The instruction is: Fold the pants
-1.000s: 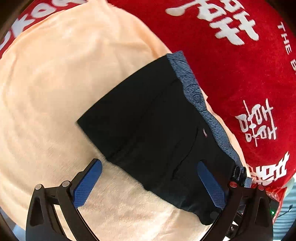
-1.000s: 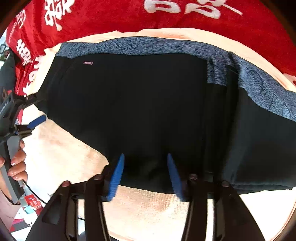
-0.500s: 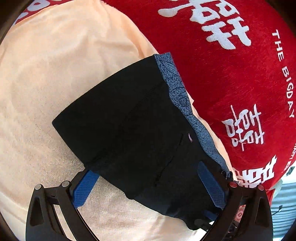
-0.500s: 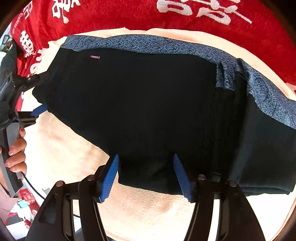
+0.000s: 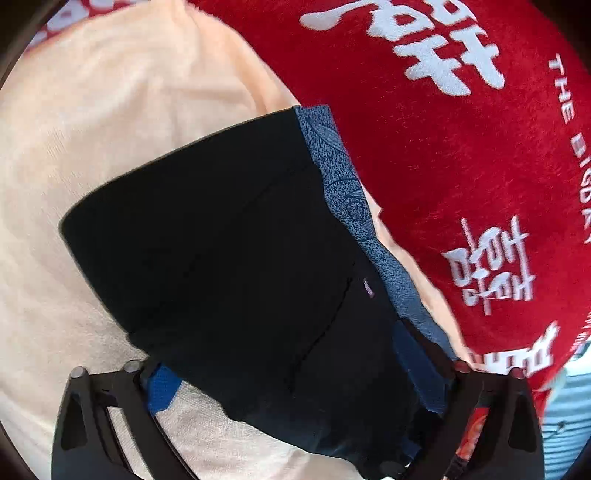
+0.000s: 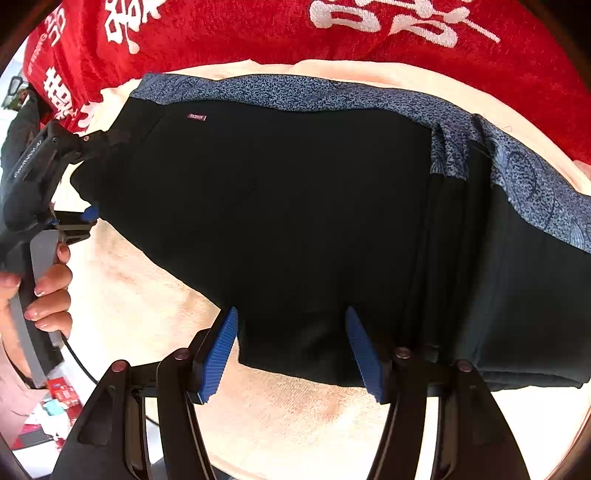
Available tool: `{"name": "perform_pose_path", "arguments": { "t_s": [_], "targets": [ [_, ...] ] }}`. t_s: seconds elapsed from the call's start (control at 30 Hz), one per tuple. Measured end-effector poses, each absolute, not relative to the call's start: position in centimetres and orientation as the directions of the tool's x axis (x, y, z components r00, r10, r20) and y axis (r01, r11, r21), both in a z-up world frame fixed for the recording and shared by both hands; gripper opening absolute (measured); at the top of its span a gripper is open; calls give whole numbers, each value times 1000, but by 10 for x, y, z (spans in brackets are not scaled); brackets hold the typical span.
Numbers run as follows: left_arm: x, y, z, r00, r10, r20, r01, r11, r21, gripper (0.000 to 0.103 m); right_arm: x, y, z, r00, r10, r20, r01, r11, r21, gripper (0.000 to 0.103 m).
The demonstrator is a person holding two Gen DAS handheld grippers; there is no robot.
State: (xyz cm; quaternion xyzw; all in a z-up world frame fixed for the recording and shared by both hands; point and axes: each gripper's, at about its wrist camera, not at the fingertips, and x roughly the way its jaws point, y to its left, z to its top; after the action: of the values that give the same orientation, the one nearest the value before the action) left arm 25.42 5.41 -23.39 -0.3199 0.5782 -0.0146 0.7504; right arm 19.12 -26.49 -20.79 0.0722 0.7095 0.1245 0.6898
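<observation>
Peach terry towel [image 6: 295, 424] under black pants [image 6: 295, 221], left tongs [image 5: 291, 373] narrowing, right tongs [image 6: 291, 354] spread.

A peach towel [image 5: 92, 155] covers the surface. Beyond it lies a red blanket [image 5: 443, 155] printed with white characters [image 6: 388, 18].

The black pants [image 6: 295, 221] are spread across the middle of the peach towel [image 6: 295, 424], and the direct path ahead of both grippers is covered by them. Bare towel is found along the near edge in the right wrist view and over a broad area left of the pants [image 5: 207, 258] in the left wrist view [image 5: 74, 147]. The far side is bounded by red cloth [image 5: 443, 166]. The pants' left end is occupied by the left gripper [image 6: 98, 173] and a hand [image 6: 44, 295].
</observation>
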Motion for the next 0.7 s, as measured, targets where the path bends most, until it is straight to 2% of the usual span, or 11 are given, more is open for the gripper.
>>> {"name": "perform_pose_path", "arguments": {
  "t_s": [0.07,0.1,0.13,0.2,0.33,0.37,0.53,0.7],
  "targets": [
    [256,46,-229,299,-286,-910,-332,863,-380,51,203,-274,-200,-43,306,-951,-33,951,308,65],
    [258,42,-228,283,-226,-932,-311,898,-313,42,211,-278,-189,-27,325,-945,-11,946,325,65],
    [258,38,-226,280,-208,-937,-285,914,-289,40,222,-281,-176,-3,344,-939,-1,939,344,65],
    [256,23,-217,307,-144,-941,-199,957,-211,38,245,-280,-155,22,371,-928,-5,929,371,66],
    [241,-27,-201,414,27,-910,50,997,52,37,296,-257,-131,-26,428,-903,-38,903,429,81],
    [236,-36,-199,437,43,-898,89,992,91,37,315,-242,-128,-55,457,-888,-59,886,460,81],
    [232,-38,-199,460,57,-886,121,985,126,37,358,-167,-129,-199,493,-847,-140,841,523,82],
    [228,-41,-198,476,62,-877,141,979,145,37,372,-65,-156,-395,367,-842,-290,820,493,82]
  ]
}}
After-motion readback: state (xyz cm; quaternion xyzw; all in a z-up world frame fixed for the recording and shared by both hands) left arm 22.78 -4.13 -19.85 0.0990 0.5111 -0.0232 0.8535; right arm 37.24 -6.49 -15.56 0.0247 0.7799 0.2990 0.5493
